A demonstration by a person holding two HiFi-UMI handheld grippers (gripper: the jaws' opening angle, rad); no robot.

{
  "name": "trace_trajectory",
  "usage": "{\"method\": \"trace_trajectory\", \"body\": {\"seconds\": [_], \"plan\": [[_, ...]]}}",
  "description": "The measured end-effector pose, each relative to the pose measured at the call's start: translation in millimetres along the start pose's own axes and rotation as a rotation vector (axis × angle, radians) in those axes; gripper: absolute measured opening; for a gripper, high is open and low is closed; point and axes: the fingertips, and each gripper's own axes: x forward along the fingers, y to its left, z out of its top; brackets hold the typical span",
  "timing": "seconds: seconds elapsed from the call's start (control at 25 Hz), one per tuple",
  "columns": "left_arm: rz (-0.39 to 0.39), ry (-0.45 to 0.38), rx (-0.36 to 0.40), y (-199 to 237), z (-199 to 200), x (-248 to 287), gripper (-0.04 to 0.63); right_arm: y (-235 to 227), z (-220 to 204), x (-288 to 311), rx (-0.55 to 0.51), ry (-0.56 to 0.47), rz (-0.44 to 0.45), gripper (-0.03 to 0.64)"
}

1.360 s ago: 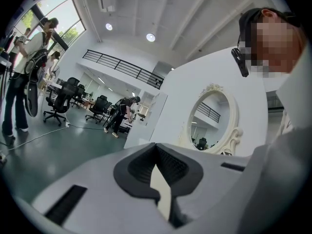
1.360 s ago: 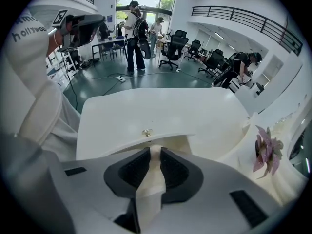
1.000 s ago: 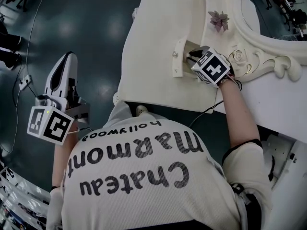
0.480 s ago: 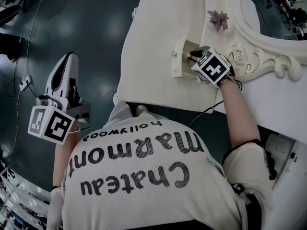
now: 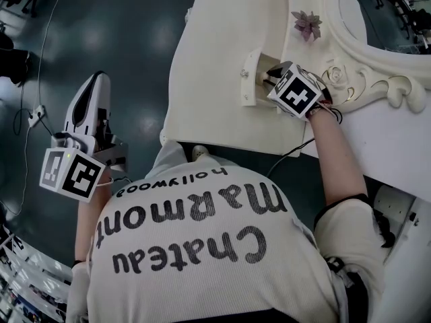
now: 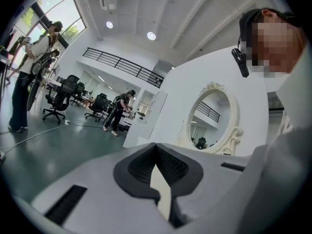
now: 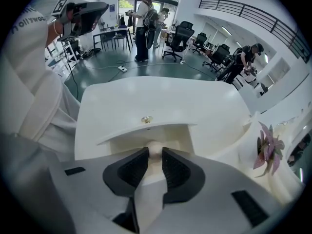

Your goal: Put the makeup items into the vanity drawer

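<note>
Head and gripper views. The vanity drawer [image 5: 250,79] stands pulled out over the white surface [image 5: 215,39], its front panel and brass knob [image 7: 146,119] facing the person. The right gripper [image 5: 271,79] reaches into the gap behind that panel, and its jaws pinch a cream makeup item [image 7: 154,150]. The item's long axis runs along the jaws, with its rounded end towards the drawer front, just short of it. The pink flower [image 5: 307,27] and the carved mirror frame [image 5: 367,79] lie behind the drawer, close to the gripper's cube. In front of the drawer the surface runs bare to its curved edge, and dark floor [image 5: 121,32] lies beyond. The left gripper [image 5: 94,81] hangs well left of the drawer over that floor, its jaws pressed together on nothing
</note>
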Motion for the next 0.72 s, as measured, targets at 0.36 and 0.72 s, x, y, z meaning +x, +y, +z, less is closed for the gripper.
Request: {"method": "trace_trajectory", "body": {"seconds": [0.36, 0.72], "plan": [[-0.008, 0.004, 0.002, -6.5, -2.4, 5.7, 0.008, -1.2, -0.5, -1.0, 0.008, -0.023, -0.002, 0.115], [-0.026, 0.005, 0.004, -21.3, -6.2, 12.5, 0.008, -7.3, -1.1, -6.3, 0.06, -0.089, -0.069, 0.12]]}}
